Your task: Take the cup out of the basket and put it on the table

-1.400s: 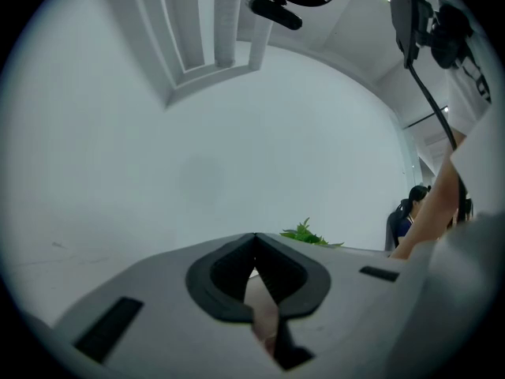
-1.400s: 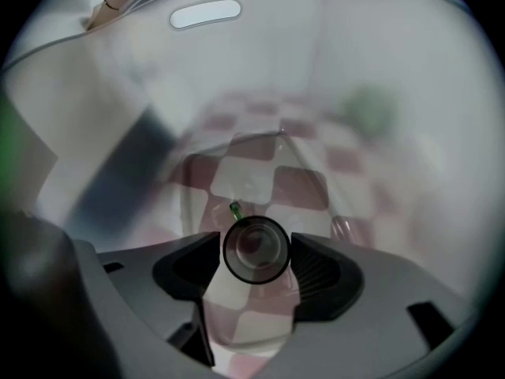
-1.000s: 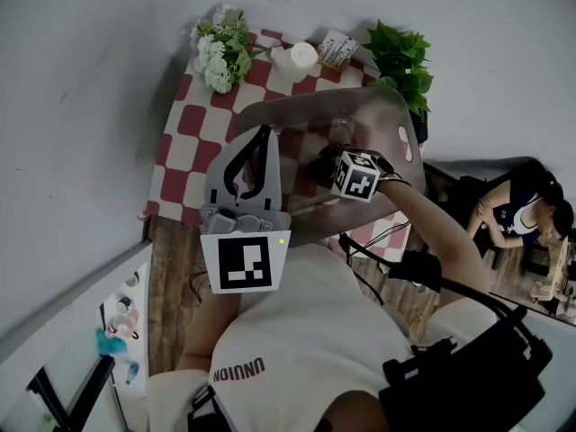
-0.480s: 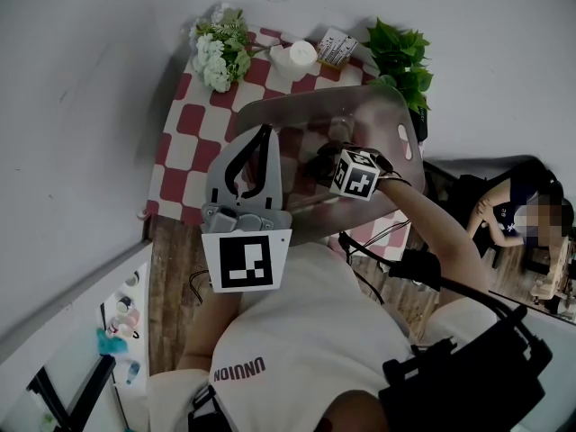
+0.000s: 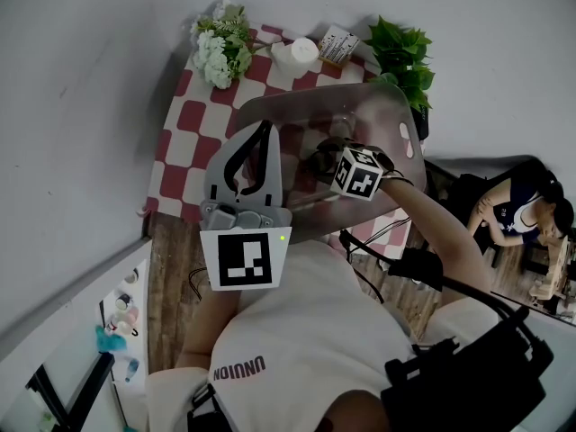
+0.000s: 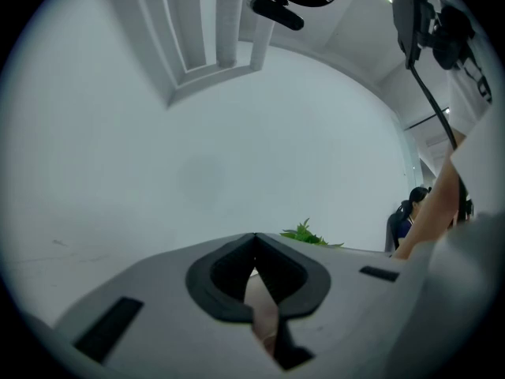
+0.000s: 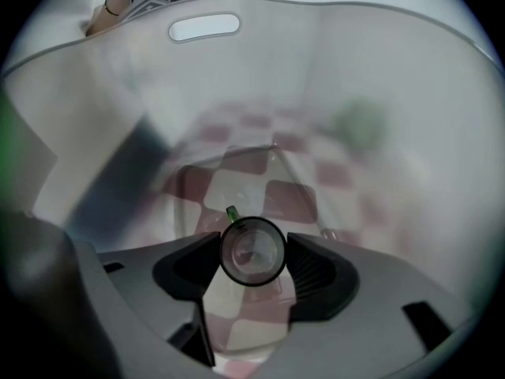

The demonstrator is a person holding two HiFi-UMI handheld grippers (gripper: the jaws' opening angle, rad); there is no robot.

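A small clear cup [image 7: 252, 251] stands inside the see-through plastic basket [image 7: 355, 69], seen from straight above its round rim. My right gripper [image 7: 252, 254] is down in the basket with one jaw pressed on each side of the cup, so it is shut on it. From the head view the right gripper [image 5: 326, 162] reaches into the basket [image 5: 382, 115], and the cup itself is hidden there. My left gripper [image 5: 263, 133] hovers at the basket's left side, shut and holding nothing. The left gripper [image 6: 254, 239] faces a bare wall.
The basket rests on a red-and-white checked table [image 5: 189, 129]. At the table's far edge are white flowers [image 5: 219, 48], a white cylinder [image 5: 297, 57], a small card [image 5: 337, 48] and a green plant [image 5: 400, 61]. A person [image 5: 526, 210] sits off to the right.
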